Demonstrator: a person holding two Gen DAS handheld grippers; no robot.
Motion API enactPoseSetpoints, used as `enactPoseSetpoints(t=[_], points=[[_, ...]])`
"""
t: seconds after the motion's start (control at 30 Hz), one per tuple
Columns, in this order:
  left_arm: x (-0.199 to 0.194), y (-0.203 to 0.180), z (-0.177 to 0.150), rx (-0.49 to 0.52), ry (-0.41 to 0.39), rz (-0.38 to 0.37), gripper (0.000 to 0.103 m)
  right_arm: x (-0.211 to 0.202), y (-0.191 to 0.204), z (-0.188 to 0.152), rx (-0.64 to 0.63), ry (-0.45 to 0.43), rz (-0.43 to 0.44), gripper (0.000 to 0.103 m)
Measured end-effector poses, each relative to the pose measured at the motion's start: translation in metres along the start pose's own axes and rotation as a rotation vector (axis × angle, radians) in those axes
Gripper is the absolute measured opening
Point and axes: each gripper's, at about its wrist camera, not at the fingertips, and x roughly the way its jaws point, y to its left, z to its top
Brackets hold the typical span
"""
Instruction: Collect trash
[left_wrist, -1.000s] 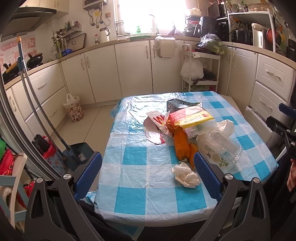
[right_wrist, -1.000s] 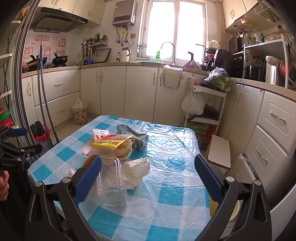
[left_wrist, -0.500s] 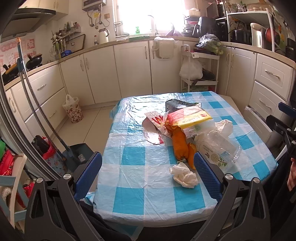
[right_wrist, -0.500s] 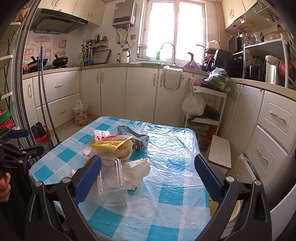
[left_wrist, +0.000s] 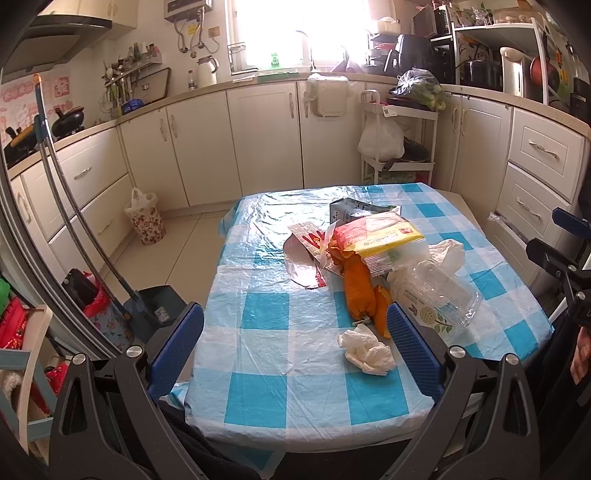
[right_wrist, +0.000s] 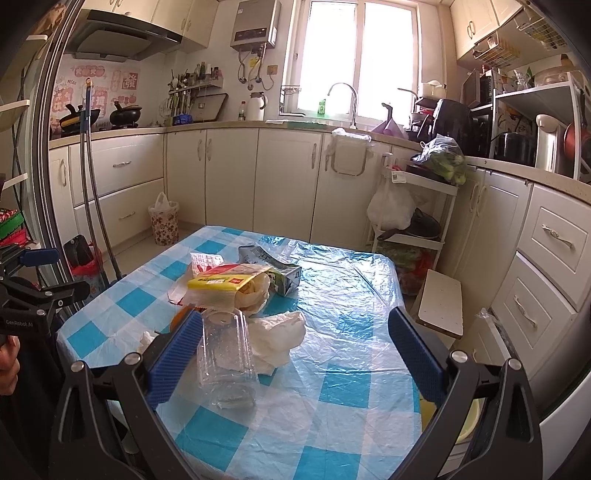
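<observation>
Left wrist view: the left tongs (left_wrist: 293, 334) hang wide apart and empty over the near edge of the table (left_wrist: 258, 295); the trash lies ahead, toward their right finger.
Right tongs: the right tongs (right_wrist: 295, 341) are also wide apart, holding nothing, with the heap ahead by their left finger.
Tissue: the tissue (left_wrist: 365, 352) lies just inside the left tongs' right finger, apart from the heap. Likely very light and soft; pinch the bunched middle.
Peel: the peel (left_wrist: 359, 291), just beyond the tissue, looks limp and maybe slick; take it across the thick part.
Clear box: the clear box (right_wrist: 226, 354) lies just inside the right tongs' left finger. Probably light, thin, slippery, and easily crushed; grip a rim or edge gently.
Yellow pack: the pack (left_wrist: 380, 236) lies further ahead on top of the heap; soft film, so pinch a gathered edge.
Carton: the carton (right_wrist: 275, 267) lies at the far side of the heap, stiffer, partly covered.
In the way: the heap's pieces overlap, so pulling one may drag others. The plastic cover (right_wrist: 332, 295) is loose and wrinkled; a low pinch could catch it.
Bin: the floor bin (left_wrist: 144, 220) stands well beyond the table, to the left.
</observation>
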Motion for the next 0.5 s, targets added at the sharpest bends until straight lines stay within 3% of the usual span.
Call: enactPoseSetpoints(t=[0.27, 0.5], points=[[0.006, -0.007, 0.002, 0.011, 0.018, -0.018, 0.096, 0.003, 0.002, -0.002, -0.002, 0.016, 0.026, 0.096], [0.022, -0.019, 0.022, -0.036, 0.078, -0.131, 0.096, 0.005, -0.007, -0.003, 0.049, 0.041, 0.039, 0.096]])
